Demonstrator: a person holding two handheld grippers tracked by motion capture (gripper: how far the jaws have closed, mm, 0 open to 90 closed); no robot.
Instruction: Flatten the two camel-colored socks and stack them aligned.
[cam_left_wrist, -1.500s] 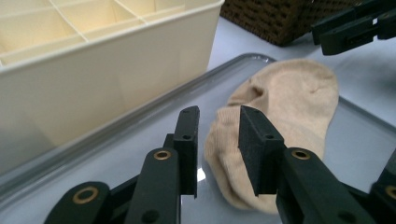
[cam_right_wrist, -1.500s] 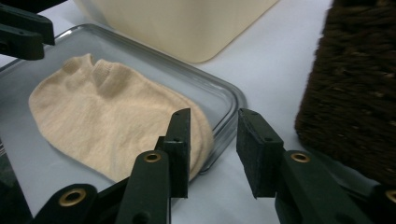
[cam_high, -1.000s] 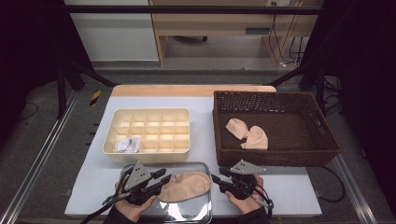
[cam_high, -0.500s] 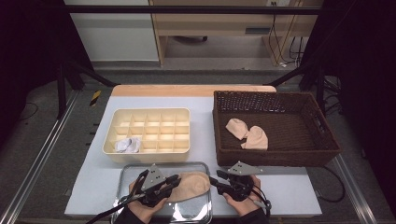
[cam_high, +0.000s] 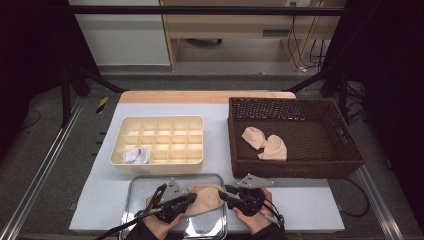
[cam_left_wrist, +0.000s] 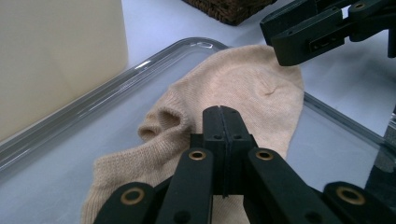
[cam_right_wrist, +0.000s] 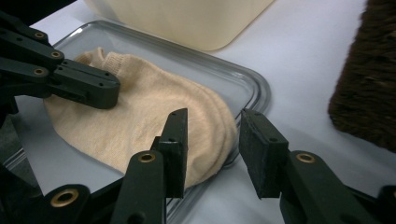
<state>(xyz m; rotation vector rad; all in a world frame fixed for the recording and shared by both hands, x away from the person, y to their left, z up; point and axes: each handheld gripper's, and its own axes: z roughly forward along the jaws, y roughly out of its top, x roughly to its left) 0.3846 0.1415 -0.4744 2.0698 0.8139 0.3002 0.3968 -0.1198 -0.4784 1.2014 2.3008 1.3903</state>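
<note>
A beige sock (cam_high: 205, 197) (cam_left_wrist: 233, 84) (cam_right_wrist: 140, 112) lies flat in a clear glass tray (cam_high: 175, 176) (cam_left_wrist: 93, 107) (cam_right_wrist: 252, 88) at the table's near edge. My left gripper (cam_high: 192, 197) (cam_left_wrist: 222, 109) (cam_right_wrist: 109, 88) rests low on the sock near its cuff. Its jaws have just been closing and now meet, pinching the fabric, which bunches beside them. My right gripper (cam_high: 224, 194) (cam_right_wrist: 212, 114) (cam_left_wrist: 299, 37) is open at the toe end. Its jaws have just been closing, with one over the sock, the other outside the tray rim, and neither pressing.
A cream compartment box (cam_high: 157, 120) stands behind the tray with a white bundle (cam_high: 136, 155) in its near-left cell. To the right a dark wicker basket (cam_high: 295, 169) holds two beige socks (cam_high: 265, 142). Bare white table lies right of the tray.
My left gripper has moved right and down onto the sock and shut its jaws. The right gripper has stayed at the toe end, its jaws a little narrower.
</note>
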